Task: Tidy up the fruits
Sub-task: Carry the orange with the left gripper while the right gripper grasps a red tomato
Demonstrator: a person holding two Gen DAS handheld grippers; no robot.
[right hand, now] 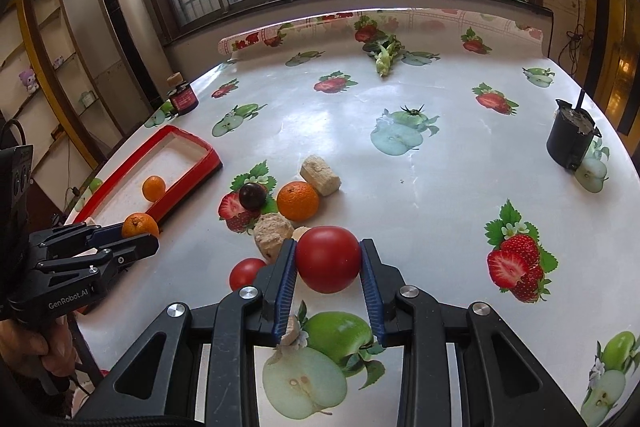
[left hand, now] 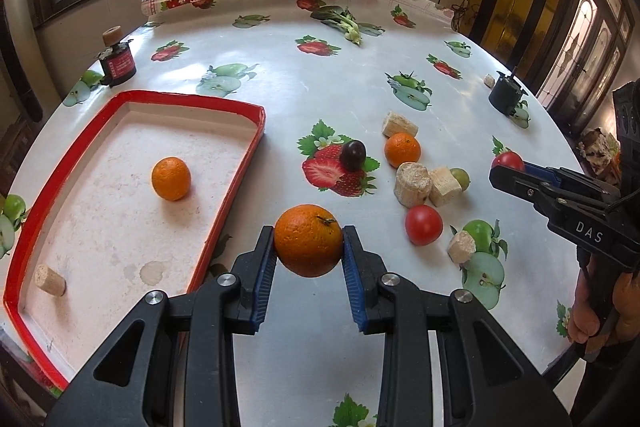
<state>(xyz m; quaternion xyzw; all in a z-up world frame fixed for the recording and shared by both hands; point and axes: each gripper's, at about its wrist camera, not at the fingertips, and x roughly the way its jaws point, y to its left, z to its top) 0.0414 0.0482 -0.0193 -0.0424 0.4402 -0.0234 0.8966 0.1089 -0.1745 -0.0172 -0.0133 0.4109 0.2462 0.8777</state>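
My left gripper [left hand: 308, 233] is shut on a large orange [left hand: 308, 251], held above the table just right of the red-rimmed tray [left hand: 240, 109]. A smaller orange [left hand: 171, 178] lies in that tray. My right gripper [right hand: 328, 251] is shut on a red tomato [right hand: 328, 259], lifted off the table. On the cloth between them lie another tomato [right hand: 246, 273], an orange [right hand: 298, 201], a dark plum [right hand: 252, 195] and a green grape [left hand: 460, 177]. Each wrist view shows the other gripper with its fruit at the frame's edge.
Several cork-like chunks [left hand: 412, 183] lie among the fruit, and one cork [left hand: 50, 279] is in the tray. A black cup [right hand: 570, 139] stands at the right, a dark jar [right hand: 183, 99] behind the tray, leafy greens [right hand: 384, 55] at the far edge.
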